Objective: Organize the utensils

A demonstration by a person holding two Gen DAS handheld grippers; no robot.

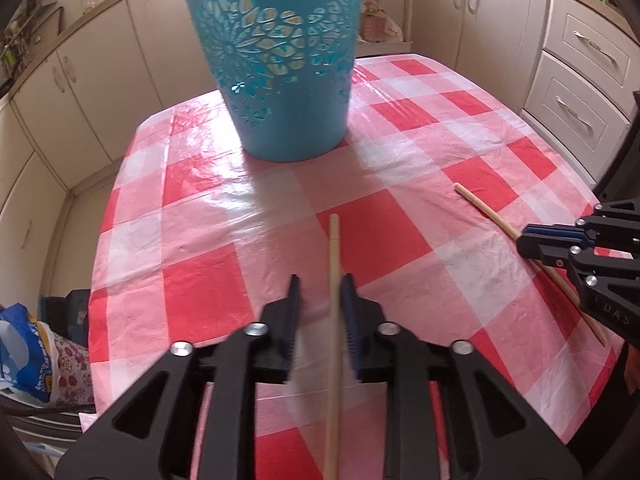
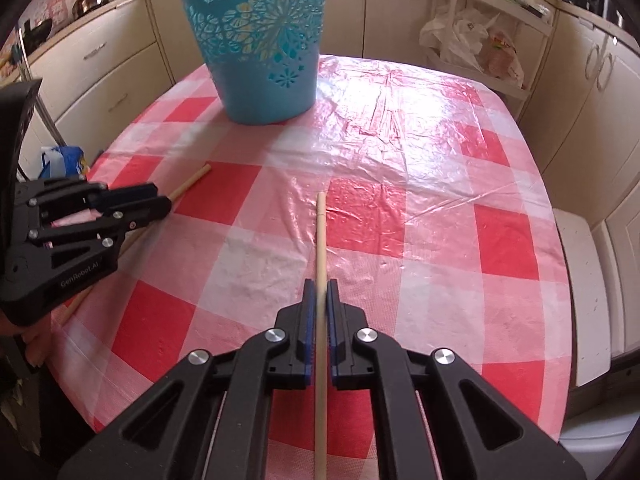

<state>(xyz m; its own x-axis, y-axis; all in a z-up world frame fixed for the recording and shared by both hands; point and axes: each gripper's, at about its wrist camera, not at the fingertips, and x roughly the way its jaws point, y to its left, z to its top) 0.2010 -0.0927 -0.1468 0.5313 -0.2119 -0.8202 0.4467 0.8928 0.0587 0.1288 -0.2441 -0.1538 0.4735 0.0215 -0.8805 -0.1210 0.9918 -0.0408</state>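
Both wrist cameras are looking steeply down along their fingers, close over the checked bench (image 1: 224,240). Both are sharing the blue basket (image 1: 280,60) at upper centre; each is catching the other gripper at its frame edge.

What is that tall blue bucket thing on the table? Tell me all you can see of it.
The blue basket looks like plastic, with walls that taper toward a solid, narrower base. Flower and petal shapes are cut through its upper walls, so the pale cupboards show through. It stands upright on the far part of the red-and-white checked tablecloth. Its rim is out of view, so its contents cannot be seen. Nothing touches it but the cloth.
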